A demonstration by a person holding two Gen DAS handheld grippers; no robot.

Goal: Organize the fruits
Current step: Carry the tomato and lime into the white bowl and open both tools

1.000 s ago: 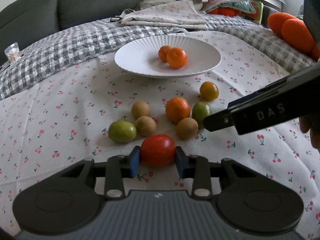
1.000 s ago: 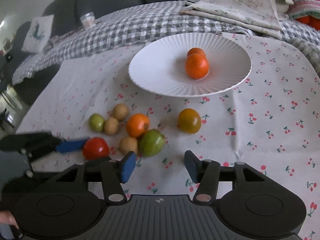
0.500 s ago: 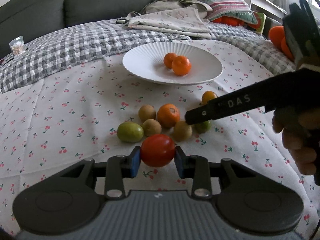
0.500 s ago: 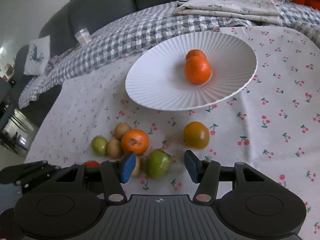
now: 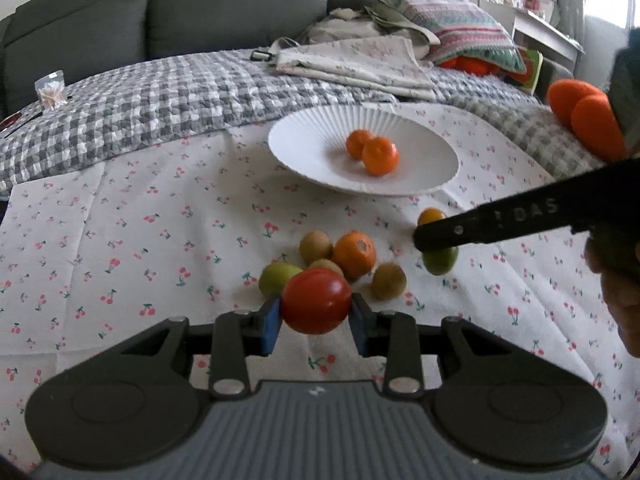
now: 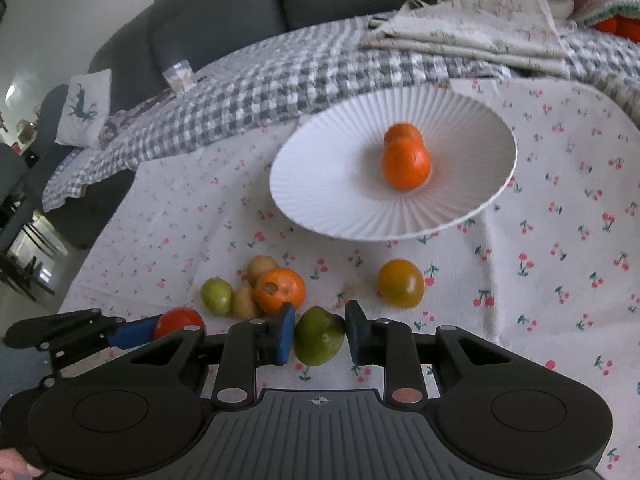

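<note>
My left gripper [image 5: 316, 318] is shut on a red tomato [image 5: 316, 300] and holds it above the cherry-print cloth; the tomato also shows in the right wrist view [image 6: 179, 322]. My right gripper [image 6: 320, 338] is shut on a green fruit [image 6: 319, 341], seen from the left wrist view [image 5: 440, 258] under the right finger. A white ribbed plate [image 5: 320, 168] holds two oranges [image 5: 379, 155]; in the right wrist view the plate [image 6: 328, 200] lies ahead. An orange [image 6: 280, 290], brown fruits [image 6: 261, 268], a green fruit [image 6: 217, 295] and a yellow-green tomato [image 6: 401, 283] lie on the cloth.
A grey checked blanket [image 5: 140, 108] and folded cloths [image 5: 352, 64] lie behind the plate. A dark sofa [image 5: 200, 4] is at the back. Orange cushions [image 5: 588, 116] sit at the right. A small plastic cup [image 5: 50, 90] stands at the left on the blanket.
My left gripper lifted the red tomato off the cloth. My right gripper moved onto the green fruit and closed on it.
</note>
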